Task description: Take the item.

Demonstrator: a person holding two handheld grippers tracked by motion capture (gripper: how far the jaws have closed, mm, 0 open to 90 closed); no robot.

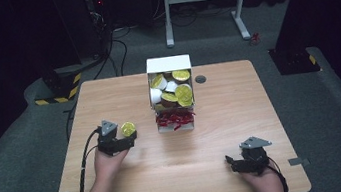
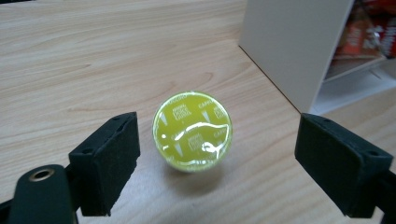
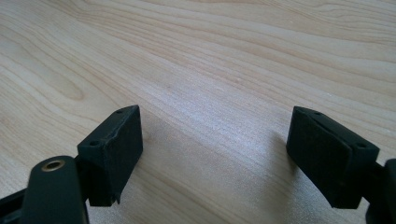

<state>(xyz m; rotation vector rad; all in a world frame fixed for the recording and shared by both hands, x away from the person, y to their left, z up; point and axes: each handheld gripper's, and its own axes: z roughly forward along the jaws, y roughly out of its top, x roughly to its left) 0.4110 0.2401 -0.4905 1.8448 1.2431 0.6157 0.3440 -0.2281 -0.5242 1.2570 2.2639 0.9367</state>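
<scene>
One yellow-green capsule (image 2: 192,131) stood alone on the counter (image 1: 216,145), foil lid up, just to the left of the white box (image 1: 168,65) and apart from it. The left tool (image 1: 128,138) was right at it with the jaws standing wide; in the left gripper view the capsule sat between the two pads (image 2: 109,161) with a clear gap on each side, so nothing pressed on it.

The box held many more capsules (image 1: 183,93) in its upper part and some red packets (image 1: 175,119) below. As I judge it, one capsule was already set out on the counter and the many in the box remained.

The right tool (image 1: 233,164) rested near the front right of the counter, jaws wide, with only bare wood between them.
</scene>
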